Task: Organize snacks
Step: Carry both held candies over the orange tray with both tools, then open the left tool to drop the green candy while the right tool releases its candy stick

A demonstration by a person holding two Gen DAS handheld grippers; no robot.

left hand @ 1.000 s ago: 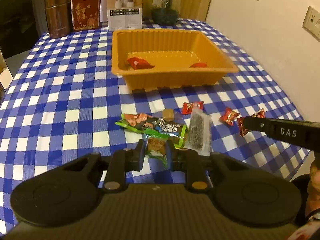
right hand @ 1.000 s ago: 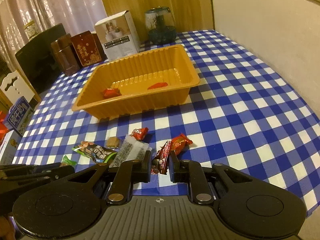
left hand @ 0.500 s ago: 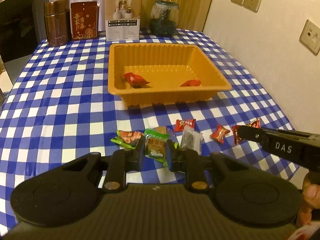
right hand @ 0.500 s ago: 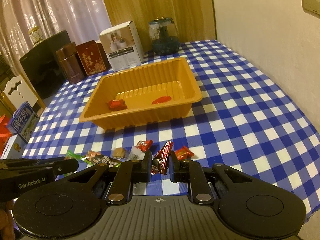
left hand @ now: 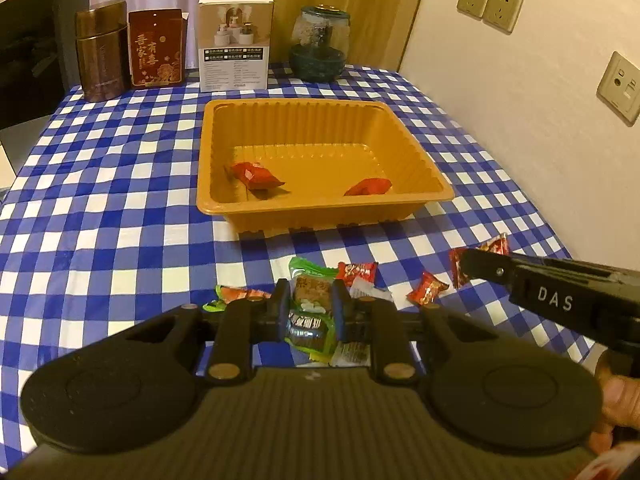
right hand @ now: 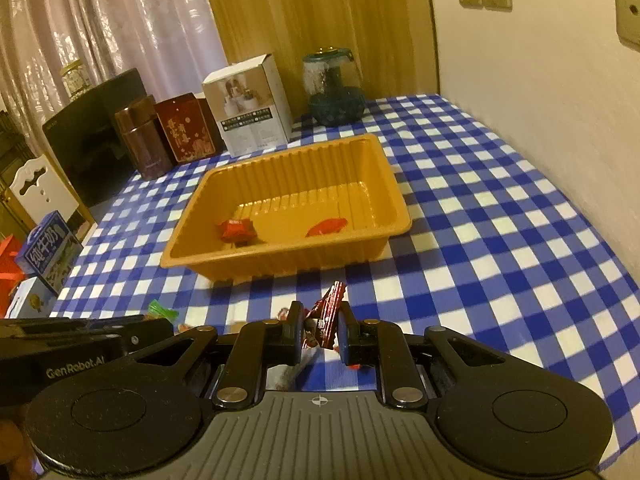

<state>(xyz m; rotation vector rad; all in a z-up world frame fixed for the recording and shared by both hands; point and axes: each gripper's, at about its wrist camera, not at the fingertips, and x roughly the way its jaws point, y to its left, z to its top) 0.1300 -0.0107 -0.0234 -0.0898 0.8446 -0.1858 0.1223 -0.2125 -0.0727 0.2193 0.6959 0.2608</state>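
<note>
Fingers [left hand: 280,304] of the left gripper [left hand: 307,308] pinch a green snack packet [left hand: 310,300] at its middle; the right gripper [right hand: 319,330] pinches a red candy wrapper [right hand: 330,308]. Both look light, soft and crinkly, likely slippery. Each hangs short of the orange tray [left hand: 320,204], above the counter [left hand: 100,200].

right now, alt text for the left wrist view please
The left tool grips a green-wrapped snack above a blue checked tablecloth. Ahead sits an orange tray holding two red candies; the right tool holds a red snack packet.
</note>
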